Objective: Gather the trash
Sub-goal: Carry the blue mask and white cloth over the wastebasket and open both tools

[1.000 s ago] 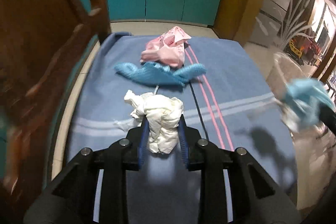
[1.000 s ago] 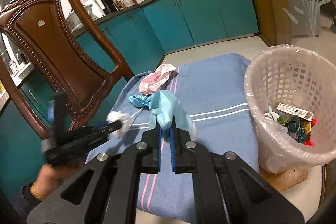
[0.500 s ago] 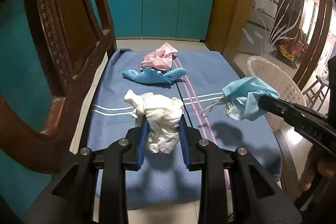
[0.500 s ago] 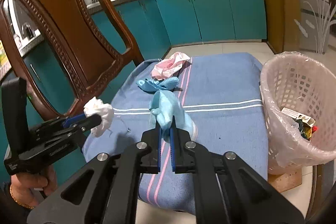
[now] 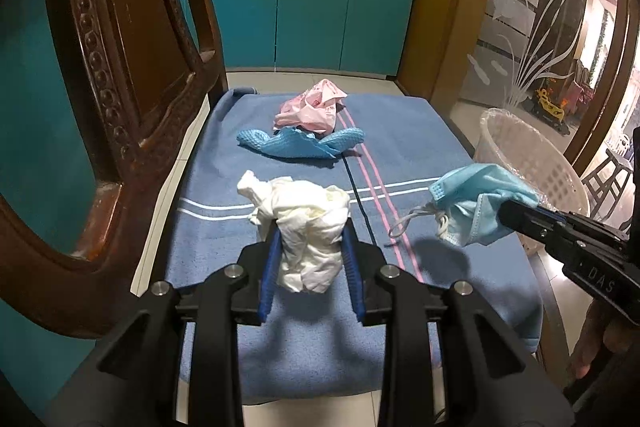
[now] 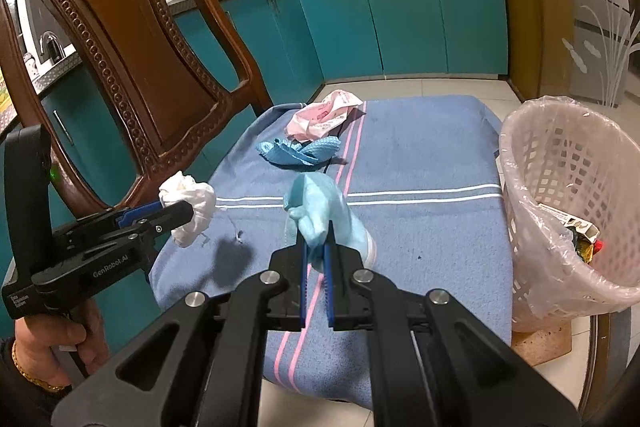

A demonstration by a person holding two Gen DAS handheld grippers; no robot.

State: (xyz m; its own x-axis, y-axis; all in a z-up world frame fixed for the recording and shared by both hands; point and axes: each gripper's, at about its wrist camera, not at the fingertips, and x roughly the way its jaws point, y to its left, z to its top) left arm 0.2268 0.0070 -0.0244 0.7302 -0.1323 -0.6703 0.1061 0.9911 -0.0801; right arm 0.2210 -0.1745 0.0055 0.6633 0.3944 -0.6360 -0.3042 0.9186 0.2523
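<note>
Left wrist view: the left claw pinches a white tissue wad above the blue-clothed surface. The right claw — pressed tight on a blue face mask (thin fabric) — sits nearer the basket, likely dropping first.

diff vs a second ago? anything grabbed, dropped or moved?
Both grippers lifted their loads off the blue cloth: left gripper keeps the white wad, right gripper keeps the blue mask, now hanging beside the basket. Nothing newly grabbed or dropped. Pink bag and blue rag unmoved.
</note>
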